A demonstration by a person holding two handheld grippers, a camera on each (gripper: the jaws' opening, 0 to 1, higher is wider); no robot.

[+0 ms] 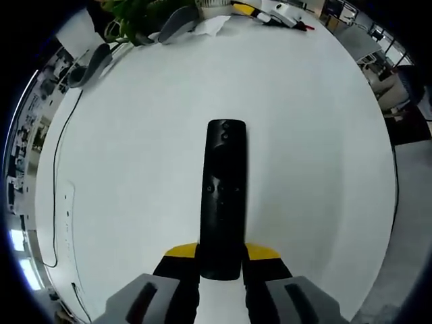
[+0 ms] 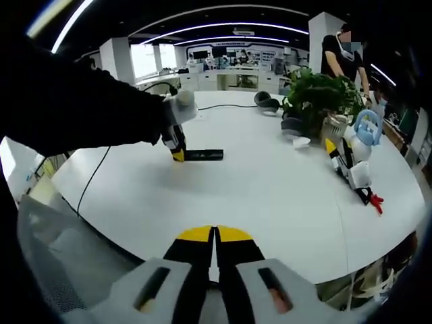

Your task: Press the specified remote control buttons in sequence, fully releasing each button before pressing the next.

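Remote control (image 1: 223, 202), black and slim, lies lengthwise up the middle of the left gripper view with its near end clamped between the left gripper (image 1: 221, 260)'s yellow-tipped jaws at the bottom centre. That grip looks meant to pin the handset flat on the white table (image 1: 317, 128) with its button face up, so that a press will not slide it. Its small round buttons sit along the upper and middle part of the body, all uncovered.

In the right gripper view, the right gripper (image 2: 214, 237) rises from the bottom centre with its jaws pressed together on nothing, the yellow tips touching. Closed like that they make one blunt point, which I judge suits poking a single button. It hangs well apart from the remote (image 2: 202, 154), which shows at centre left of that view, held by the other gripper (image 2: 177, 154) under a dark sleeve (image 2: 74, 108).

Room to move is generous: bare tabletop spreads between the right gripper and the handset. A thin black cable (image 1: 59, 152) runs down the left side of the left gripper view, close to the table's edge. A potted plant (image 2: 317, 94) and clutter sit at the upper right of the right gripper view, well clear of the likely approach path.
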